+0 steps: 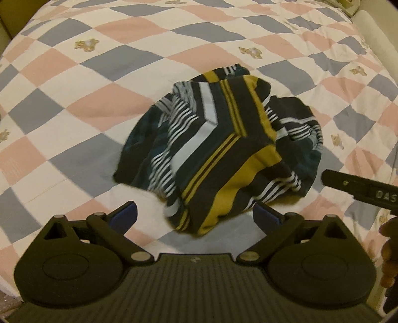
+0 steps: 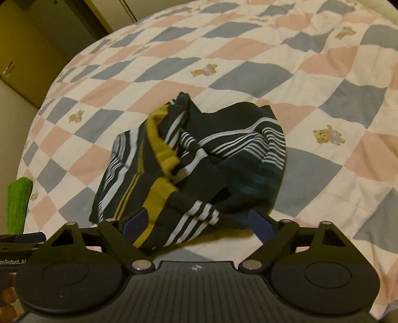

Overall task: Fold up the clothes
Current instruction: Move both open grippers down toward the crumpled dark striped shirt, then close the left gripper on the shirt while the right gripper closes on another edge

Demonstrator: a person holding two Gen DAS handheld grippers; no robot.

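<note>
We see no container here; the only loose thing is a striped garment [image 1: 219, 146], black with white, mustard and teal bands, lying crumpled in a heap on a bed covered by a checked quilt [image 1: 99, 82] of pink, grey-blue and white squares with small teddy bears stitched on. The heap sits toward the near edge of the bed, roughly midway along it, with bare quilt all round.

Beyond the bed's far left corner we make out a yellowish wall and a dark door frame [image 2: 99, 20]. A green ribbed object [image 2: 18, 206] stands off the bed's left edge; what it is, we cannot tell.

Our left gripper [image 1: 195, 216] hovers at the near edge with its jaws spread wide, the blue pads [image 1: 124, 216] apart on either side of the garment's nearest fold, gripping nothing. Our right gripper [image 2: 199, 223] is likewise wide open, and the garment's near fold lies between its pads [image 2: 261, 224], overlapping the left one, but is not clamped. In the left wrist view the right gripper's black finger [image 1: 358, 188] reaches in from the right, just beside the heap.
</note>
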